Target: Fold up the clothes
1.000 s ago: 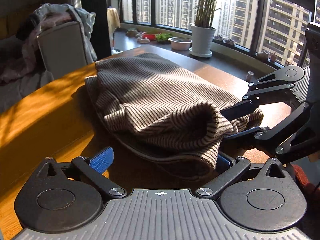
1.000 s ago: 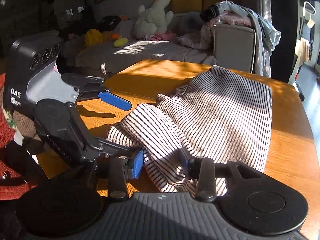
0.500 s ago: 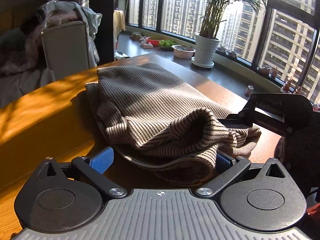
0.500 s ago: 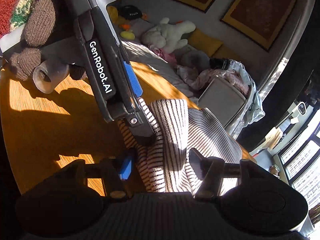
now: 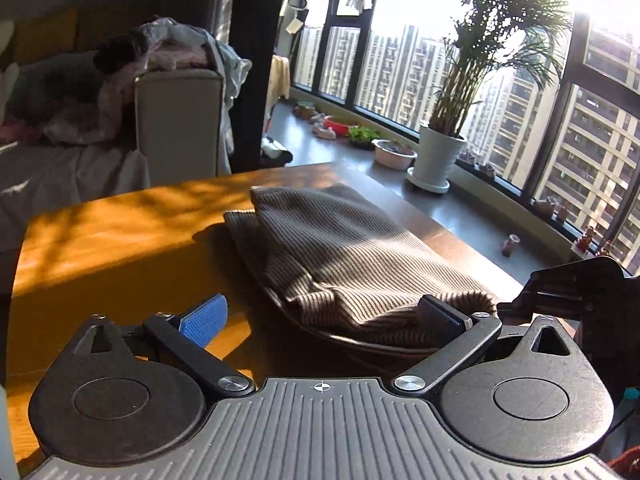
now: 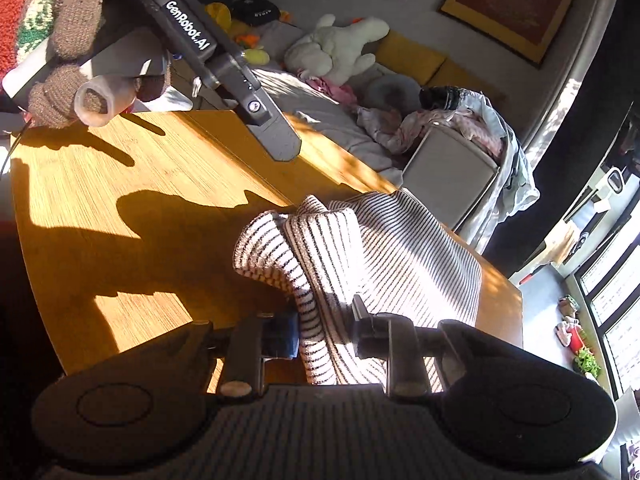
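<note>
Left wrist view: your left gripper (image 5: 320,312) stands spread wide, nothing clamped; its blue-padded finger (image 5: 203,319) hangs over bare wood, the other finger (image 5: 442,318) rests against the near rolled edge of the striped knit sweater (image 5: 340,248); the sweater lies folded on the wooden table (image 5: 120,240), toward the window side; a potted palm (image 5: 440,152) stands on the sill beyond.

Right wrist view: your right gripper (image 6: 324,330) is clenched on a bunched fold of the striped knit sweater (image 6: 400,256), cloth pinched between both fingers; the left gripper (image 6: 224,68) hangs above the table (image 6: 100,200), held in a knit-gloved hand (image 6: 60,56).
</note>
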